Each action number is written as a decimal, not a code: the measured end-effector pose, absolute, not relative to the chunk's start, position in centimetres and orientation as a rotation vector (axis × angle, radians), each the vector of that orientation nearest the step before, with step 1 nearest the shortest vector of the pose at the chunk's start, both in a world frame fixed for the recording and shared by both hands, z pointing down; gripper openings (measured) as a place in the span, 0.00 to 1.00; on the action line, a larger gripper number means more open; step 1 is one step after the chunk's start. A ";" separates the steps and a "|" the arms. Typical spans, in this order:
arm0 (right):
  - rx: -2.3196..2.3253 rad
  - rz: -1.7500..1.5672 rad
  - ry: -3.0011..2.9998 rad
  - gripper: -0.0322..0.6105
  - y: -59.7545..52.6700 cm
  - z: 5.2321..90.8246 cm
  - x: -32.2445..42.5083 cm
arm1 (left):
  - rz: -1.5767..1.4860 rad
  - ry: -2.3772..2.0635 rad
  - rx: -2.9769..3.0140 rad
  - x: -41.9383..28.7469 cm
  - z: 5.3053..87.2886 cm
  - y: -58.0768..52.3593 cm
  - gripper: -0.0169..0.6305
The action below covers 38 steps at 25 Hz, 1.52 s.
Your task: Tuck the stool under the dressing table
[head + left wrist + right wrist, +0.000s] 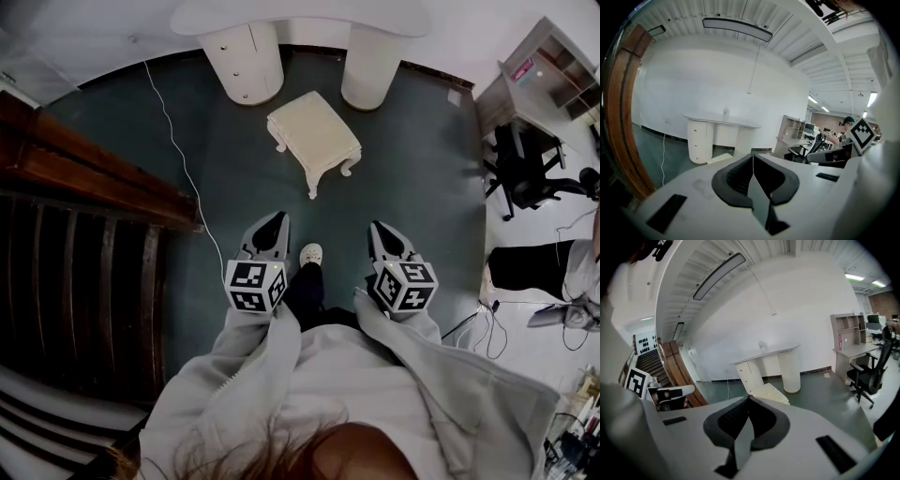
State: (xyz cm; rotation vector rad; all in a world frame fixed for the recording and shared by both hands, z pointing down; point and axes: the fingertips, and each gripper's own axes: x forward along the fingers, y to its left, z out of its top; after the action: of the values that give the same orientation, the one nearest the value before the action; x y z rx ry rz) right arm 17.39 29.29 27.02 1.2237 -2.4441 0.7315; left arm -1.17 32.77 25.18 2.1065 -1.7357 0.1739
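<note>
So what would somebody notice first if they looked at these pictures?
Probably the cream stool, standing alone on the green floor in front of the white dressing table, not under it. Next come the two shut, empty tools near the bottom, the left tool and right tool, pointing toward it.

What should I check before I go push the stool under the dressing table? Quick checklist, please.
1. Stool upright on its legs: ok.
2. Stool lined up with the gap: not ok, it stands skewed in front of the dressing table.
3. Gap under the table free: ok.
4. Left gripper and right gripper shut, nothing held: ok.
5. White cable away from the stool: ok, it runs off to the left.
6. Grippers at the stool: not ok, both are well short of it.
</note>
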 end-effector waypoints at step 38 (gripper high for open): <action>1.508 0.743 -2.279 0.13 16.5 26.9 16.4 | 0.172 -1.576 2.165 -6.2 27.1 20.3 0.05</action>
State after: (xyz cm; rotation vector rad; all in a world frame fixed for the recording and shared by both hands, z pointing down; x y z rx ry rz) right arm 16.42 16.48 26.95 1.5075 -2.2787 0.7431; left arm -6.20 20.26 27.09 2.1645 -1.5756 0.1717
